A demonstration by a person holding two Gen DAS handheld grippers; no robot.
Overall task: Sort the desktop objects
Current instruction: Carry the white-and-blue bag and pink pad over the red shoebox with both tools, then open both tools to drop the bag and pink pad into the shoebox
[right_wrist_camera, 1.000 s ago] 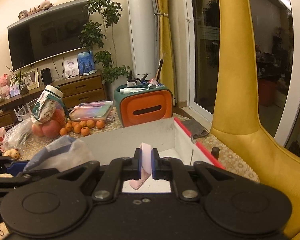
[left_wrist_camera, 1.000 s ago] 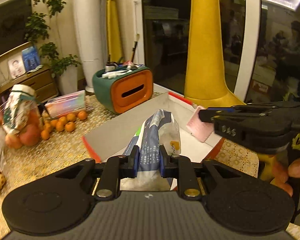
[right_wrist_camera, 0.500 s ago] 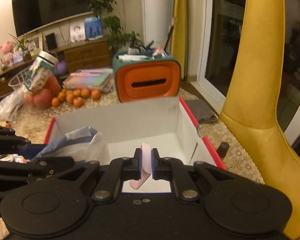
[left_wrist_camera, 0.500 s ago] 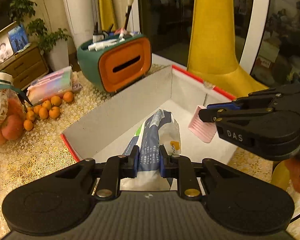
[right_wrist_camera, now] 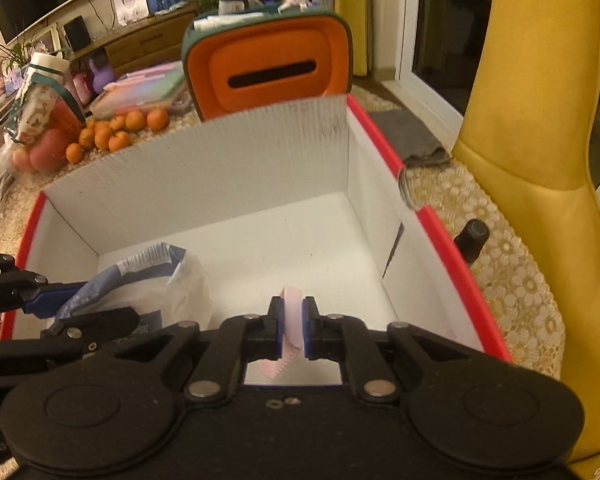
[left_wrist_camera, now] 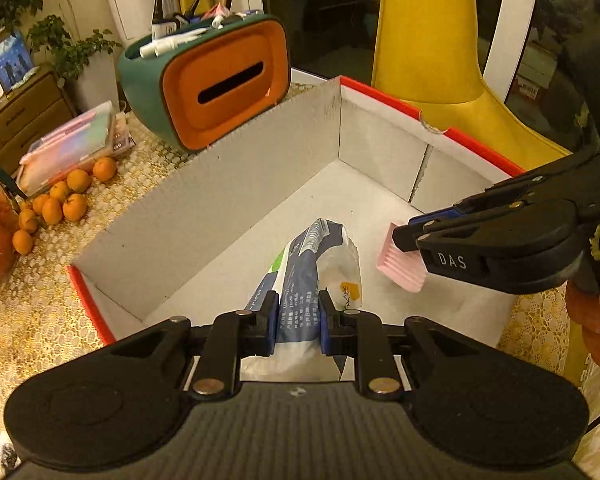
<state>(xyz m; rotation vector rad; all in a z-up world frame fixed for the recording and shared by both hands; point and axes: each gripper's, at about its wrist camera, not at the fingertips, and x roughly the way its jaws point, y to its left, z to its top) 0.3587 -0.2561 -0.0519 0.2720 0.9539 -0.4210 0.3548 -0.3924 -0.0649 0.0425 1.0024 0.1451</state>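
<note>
- Two items held over white box [left_wrist_camera: 236, 184], frame centre: plastic packet [left_wrist_camera: 312, 276] clamped in left gripper [left_wrist_camera: 298, 322], pink comb [right_wrist_camera: 291, 320] pinched in right gripper [right_wrist_camera: 292, 330].
- Step judged: drop-off into box.
- Next: lower w/ care, jaws to be released inside walls.

Our left gripper [left_wrist_camera: 298, 320] is angled steeply down, jaws clamped tight on the bag [left_wrist_camera: 320, 264]. Our right gripper [right_wrist_camera: 292, 328] tilts down the same way, jaws pinched on the pink comb [right_wrist_camera: 290, 320]. In the left wrist view the right gripper comes in from 3 o'clock, and a few fingers [left_wrist_camera: 596, 316] of ours curl round its handle at the edge.
</note>
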